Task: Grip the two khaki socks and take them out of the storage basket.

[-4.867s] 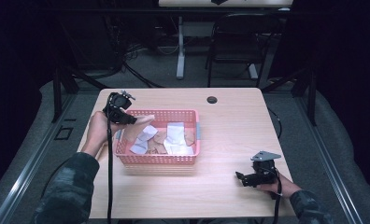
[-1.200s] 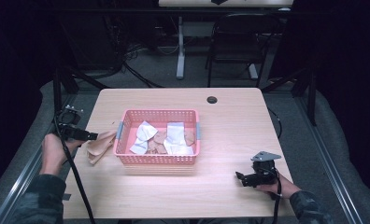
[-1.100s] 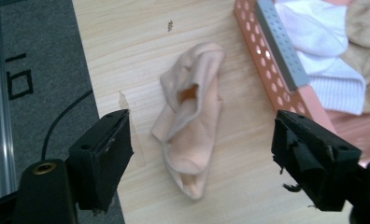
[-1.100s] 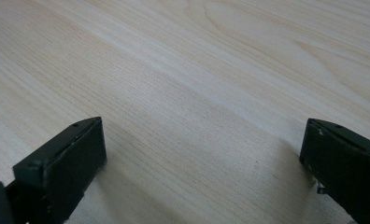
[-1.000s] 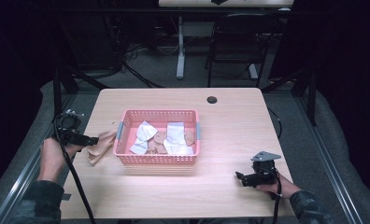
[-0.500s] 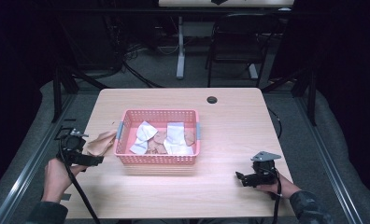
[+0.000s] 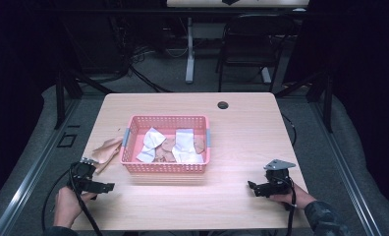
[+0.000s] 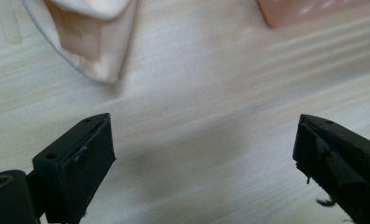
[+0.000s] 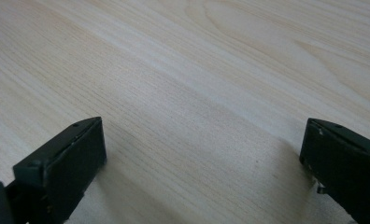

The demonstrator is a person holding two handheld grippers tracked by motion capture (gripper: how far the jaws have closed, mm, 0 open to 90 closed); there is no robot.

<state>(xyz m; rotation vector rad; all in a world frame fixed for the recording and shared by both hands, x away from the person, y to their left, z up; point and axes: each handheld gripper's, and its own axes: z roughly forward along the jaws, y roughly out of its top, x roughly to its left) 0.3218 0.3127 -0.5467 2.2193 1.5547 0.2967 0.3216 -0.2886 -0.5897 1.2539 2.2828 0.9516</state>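
On the desk (image 7: 232,206) | left gripper (image 7: 105,186): fingers wide apart, empty, beige cloth (image 8: 92,39) lying just beyond them, apparently set down beside basket (image 7: 166,164) | right gripper (image 7: 251,187): fingers wide apart, empty, resting idle

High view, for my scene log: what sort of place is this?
Probably a lab or recording room: a lone wooden table on grey carpet, loose cables on the floor and a black chair behind.
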